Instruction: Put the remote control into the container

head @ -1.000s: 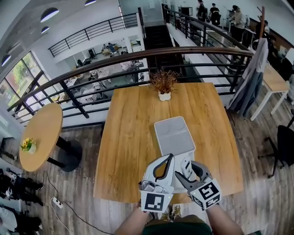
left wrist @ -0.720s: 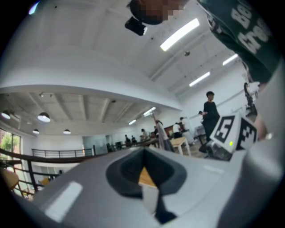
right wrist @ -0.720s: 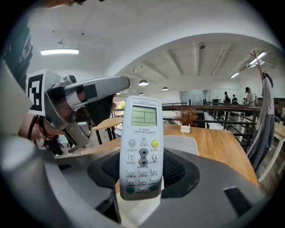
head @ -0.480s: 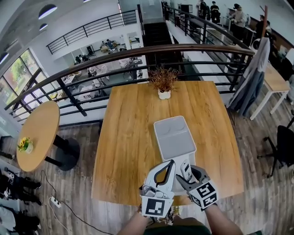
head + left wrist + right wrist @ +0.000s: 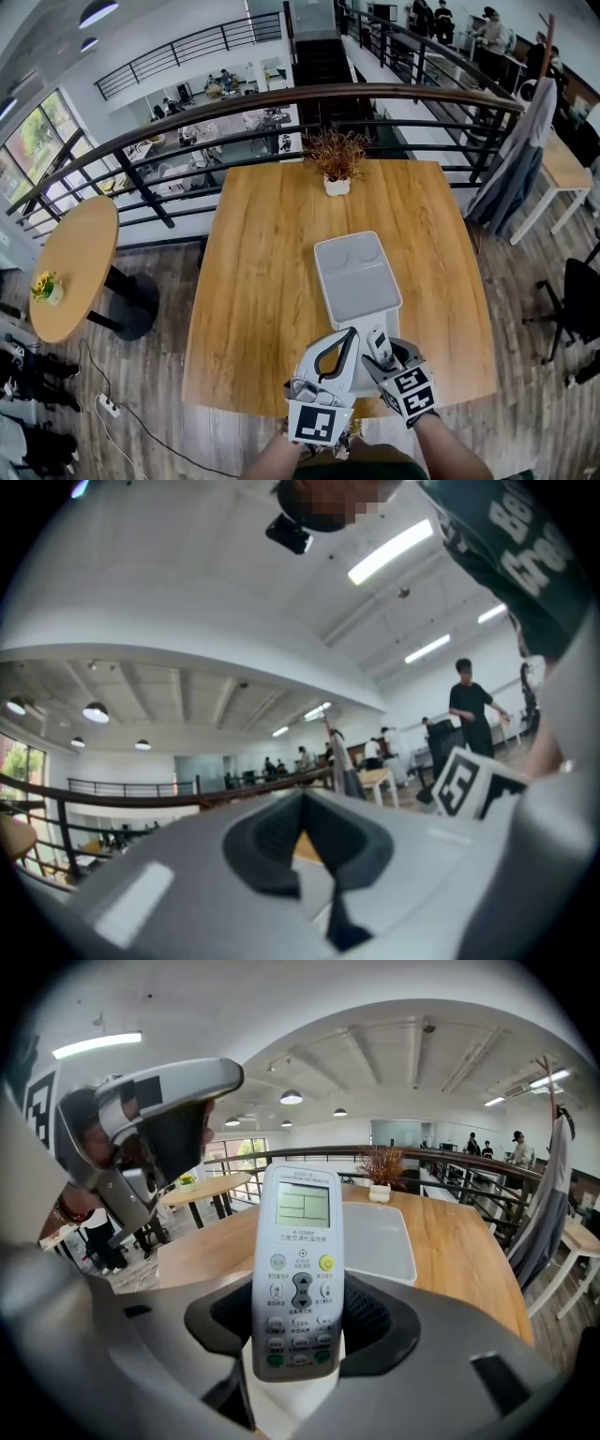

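One remote control (image 5: 300, 1260) clamped in the right hand-held gripper (image 5: 382, 352) near the container (image 5: 356, 281); left hand-held gripper (image 5: 349, 332) closed, empty.

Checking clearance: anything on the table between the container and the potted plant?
Nothing. In the head view, only bare table separates container and potted plant.

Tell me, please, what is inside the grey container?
The container looks empty where visible. Its near end is covered by the left gripper and the right gripper, which holds the remote control.
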`<state>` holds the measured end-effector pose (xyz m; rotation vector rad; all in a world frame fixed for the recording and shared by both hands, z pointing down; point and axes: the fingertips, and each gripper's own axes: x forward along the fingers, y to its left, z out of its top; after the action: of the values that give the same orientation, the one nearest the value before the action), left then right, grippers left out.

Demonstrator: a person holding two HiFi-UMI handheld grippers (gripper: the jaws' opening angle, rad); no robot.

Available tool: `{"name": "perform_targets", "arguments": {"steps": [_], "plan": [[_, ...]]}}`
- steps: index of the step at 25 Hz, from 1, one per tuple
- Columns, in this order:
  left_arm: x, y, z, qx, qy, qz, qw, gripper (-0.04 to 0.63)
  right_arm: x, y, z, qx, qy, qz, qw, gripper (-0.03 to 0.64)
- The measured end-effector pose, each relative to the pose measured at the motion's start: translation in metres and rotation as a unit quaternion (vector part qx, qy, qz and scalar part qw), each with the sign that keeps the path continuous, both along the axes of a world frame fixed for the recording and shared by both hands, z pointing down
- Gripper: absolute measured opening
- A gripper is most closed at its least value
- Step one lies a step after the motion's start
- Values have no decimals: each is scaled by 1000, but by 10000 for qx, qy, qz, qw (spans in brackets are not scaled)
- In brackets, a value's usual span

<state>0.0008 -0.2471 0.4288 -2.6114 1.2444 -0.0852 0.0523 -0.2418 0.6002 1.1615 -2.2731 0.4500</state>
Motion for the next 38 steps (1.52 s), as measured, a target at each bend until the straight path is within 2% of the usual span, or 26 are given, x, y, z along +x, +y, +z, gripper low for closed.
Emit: {"name": "perform_targets", "arguments": {"steps": [11,20,25,38], "plan": [[-8,-10,10,-169,139,-25,9998,-2,-2,-4,51,-688,258,55,9973,244],[-17,-12,20,-245,197,70,9995,-2,2,-12,88,-1555,670,463,9845,244],[-20,-16,21,-351,405,151,9984,-2,4,-13,97,-1787,725,510,9799,244],[-21,-28,40,-489,408,145,9979,0,3,-7,123,-2308,802,573,9680,244]]}}
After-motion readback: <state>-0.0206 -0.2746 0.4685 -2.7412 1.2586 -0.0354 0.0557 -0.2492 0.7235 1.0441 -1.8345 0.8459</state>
